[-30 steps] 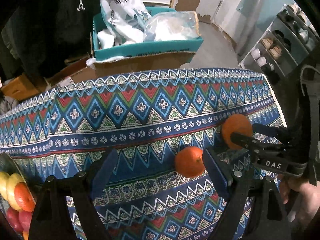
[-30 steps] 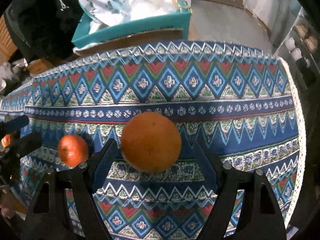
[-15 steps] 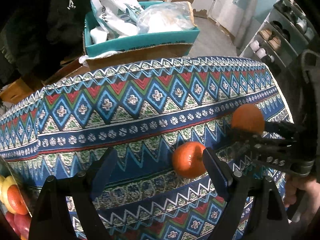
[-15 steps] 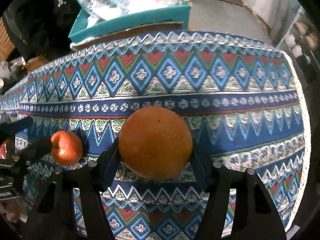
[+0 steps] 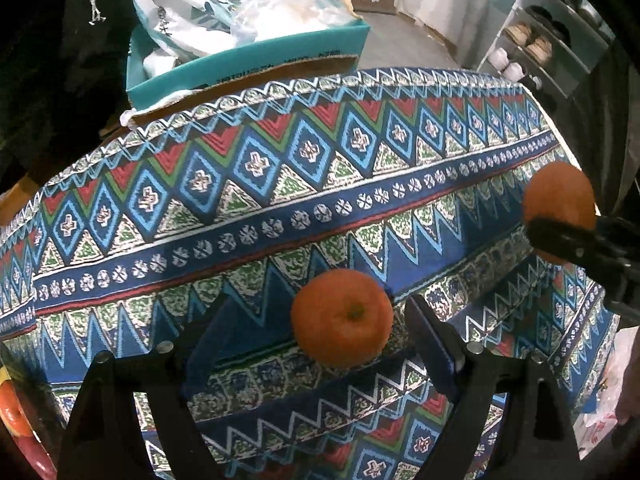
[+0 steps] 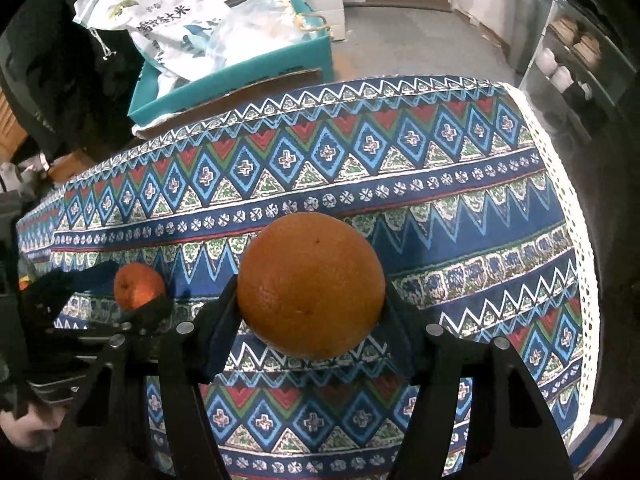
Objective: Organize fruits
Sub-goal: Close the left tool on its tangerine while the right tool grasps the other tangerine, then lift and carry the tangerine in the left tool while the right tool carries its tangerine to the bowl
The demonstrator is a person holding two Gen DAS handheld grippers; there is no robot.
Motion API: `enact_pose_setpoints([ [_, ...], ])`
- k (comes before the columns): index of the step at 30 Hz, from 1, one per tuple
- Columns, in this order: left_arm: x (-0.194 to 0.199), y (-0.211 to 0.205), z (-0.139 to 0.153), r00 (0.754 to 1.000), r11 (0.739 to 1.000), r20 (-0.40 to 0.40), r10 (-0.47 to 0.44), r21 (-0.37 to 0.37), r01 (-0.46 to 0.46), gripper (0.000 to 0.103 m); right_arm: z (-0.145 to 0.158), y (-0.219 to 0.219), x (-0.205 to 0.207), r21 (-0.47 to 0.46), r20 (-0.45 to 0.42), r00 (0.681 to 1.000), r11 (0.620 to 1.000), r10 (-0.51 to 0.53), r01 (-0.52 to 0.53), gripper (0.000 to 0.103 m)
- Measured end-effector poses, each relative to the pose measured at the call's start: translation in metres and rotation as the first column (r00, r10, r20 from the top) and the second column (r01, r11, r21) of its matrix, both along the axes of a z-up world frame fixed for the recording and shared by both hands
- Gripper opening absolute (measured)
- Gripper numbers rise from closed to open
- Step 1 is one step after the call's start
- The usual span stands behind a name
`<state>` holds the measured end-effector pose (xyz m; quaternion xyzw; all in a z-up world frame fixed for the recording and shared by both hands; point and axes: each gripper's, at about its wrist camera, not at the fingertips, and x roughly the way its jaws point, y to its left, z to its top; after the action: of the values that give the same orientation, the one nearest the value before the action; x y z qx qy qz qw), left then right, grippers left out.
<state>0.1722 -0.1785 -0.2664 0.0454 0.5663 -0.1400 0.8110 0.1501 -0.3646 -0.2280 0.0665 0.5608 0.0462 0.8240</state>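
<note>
A small tangerine [image 5: 342, 316] lies on the patterned tablecloth [image 5: 280, 200] between the fingers of my left gripper [image 5: 320, 336], nearer the right pad. The jaws are closing and a gap still shows on the tangerine's left side. My right gripper [image 6: 310, 308] is shut on a large orange [image 6: 310, 284], both pads pressing its sides. In the left wrist view that large orange [image 5: 558, 204] sits in the right gripper [image 5: 560, 240] at the table's right end. In the right wrist view the left gripper [image 6: 128, 292] stands around the tangerine [image 6: 138, 286].
A teal box [image 5: 248, 60] with white bags stands behind the table. Red and orange fruit [image 5: 12, 412] shows at the lower left edge. The cloth's lace edge [image 6: 568, 208] marks the table's right side, and a shoe shelf [image 5: 536, 48] stands beyond it.
My right gripper closed onto the large orange. My left gripper came down over the tangerine, which now sits between its fingers, and its jaws narrowed slightly.
</note>
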Motion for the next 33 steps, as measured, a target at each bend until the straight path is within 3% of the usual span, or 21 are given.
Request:
enact_pose_setpoints([
  [3, -0.002, -0.005, -0.001, 1.0, 1.0, 0.008, -0.019, 0.017, 0.018, 0.074, -0.001, 0.001, 0.0, 0.003, -0.002, 1.0, 1.0, 0.001, -0.001, 0.065],
  [8, -0.003, -0.007, 0.0, 0.999, 0.999, 0.011, -0.043, 0.0, 0.043, 0.047, 0.001, 0.0, -0.002, 0.009, -0.002, 1.0, 1.0, 0.001, -0.001, 0.065],
  [16, -0.007, -0.001, 0.013, 0.999, 1.0, 0.041, -0.027, -0.004, 0.028, 0.046, 0.01, 0.004, -0.004, 0.005, 0.021, 1.0, 1.0, 0.007, -0.007, 0.065],
  [20, -0.013, 0.001, 0.029, 0.995, 0.999, 0.089, -0.04, 0.011, 0.039, 0.046, 0.016, 0.007, -0.006, -0.001, 0.034, 0.999, 1.0, 0.012, -0.012, 0.065],
  [33, -0.035, 0.014, 0.086, 0.982, 0.999, 0.189, -0.009, -0.039, 0.017, 0.046, 0.053, 0.017, -0.021, -0.01, 0.107, 0.994, 0.999, 0.035, -0.034, 0.065],
])
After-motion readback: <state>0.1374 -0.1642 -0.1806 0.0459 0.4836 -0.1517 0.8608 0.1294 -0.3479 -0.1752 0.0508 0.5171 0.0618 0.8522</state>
